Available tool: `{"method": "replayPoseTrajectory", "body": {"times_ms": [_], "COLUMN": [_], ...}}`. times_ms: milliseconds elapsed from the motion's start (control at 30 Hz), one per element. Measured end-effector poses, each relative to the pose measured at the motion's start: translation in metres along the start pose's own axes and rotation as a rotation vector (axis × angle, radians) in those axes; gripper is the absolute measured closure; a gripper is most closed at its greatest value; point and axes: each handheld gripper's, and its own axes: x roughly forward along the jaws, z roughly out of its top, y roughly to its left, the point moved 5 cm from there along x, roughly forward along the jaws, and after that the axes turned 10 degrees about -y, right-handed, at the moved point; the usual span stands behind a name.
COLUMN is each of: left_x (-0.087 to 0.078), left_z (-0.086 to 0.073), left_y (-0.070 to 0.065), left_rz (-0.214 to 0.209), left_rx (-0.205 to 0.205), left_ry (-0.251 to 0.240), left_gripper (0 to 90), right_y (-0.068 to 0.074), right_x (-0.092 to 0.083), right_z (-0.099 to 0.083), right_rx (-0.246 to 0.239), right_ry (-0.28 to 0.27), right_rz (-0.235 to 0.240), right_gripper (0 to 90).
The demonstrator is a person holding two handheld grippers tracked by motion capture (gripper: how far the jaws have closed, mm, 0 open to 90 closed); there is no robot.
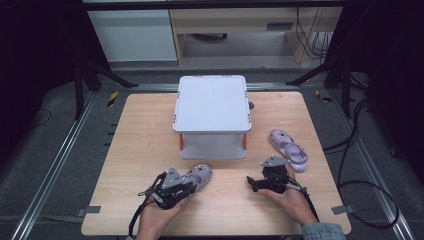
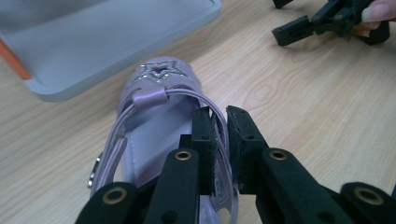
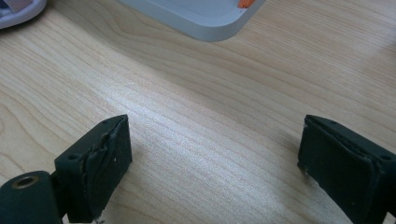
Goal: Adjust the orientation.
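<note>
Sandal strap caught in the left hand-held gripper (image 2: 219, 140), low centre of the frame.
On the worktop (image 1: 125, 150), the lilac sandal (image 2: 154, 116) lies just below the grey box (image 1: 212, 116); the pads appear to pinch its side strap, though a slim gap shows. Right hand-held gripper (image 3: 212, 163) hovers released, jaws wide over bare wood. A second sandal (image 1: 288, 149) lies right of the box.
</note>
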Motion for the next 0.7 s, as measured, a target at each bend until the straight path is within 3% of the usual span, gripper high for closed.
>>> {"method": "replayPoseTrajectory", "body": {"times_ms": [233, 400, 600, 700], "left_x": [0.012, 0.019, 0.016, 0.01], "left_z": [0.001, -0.003, -0.003, -0.002], "left_y": [-0.01, -0.016, -0.019, -0.019], "left_rz": [-0.025, -0.034, -0.031, -0.032], "left_rx": [-0.012, 0.004, 0.015, 0.008], "left_ry": [0.009, 0.023, 0.023, 0.015], "left_gripper": [76.5, 70.1, 53.7, 51.3], "right_y": [0.0, 0.0, 0.0, 0.0], "right_x": [0.0, 0.0, 0.0, 0.0], "right_z": [0.0, 0.0, 0.0, 0.0], "right_rx": [0.0, 0.0, 0.0, 0.0], "right_ry": [0.0, 0.0, 0.0, 0.0], "right_rz": [0.0, 0.0, 0.0, 0.0], "right_gripper": [9.8, 9.8, 9.8, 9.8]}}
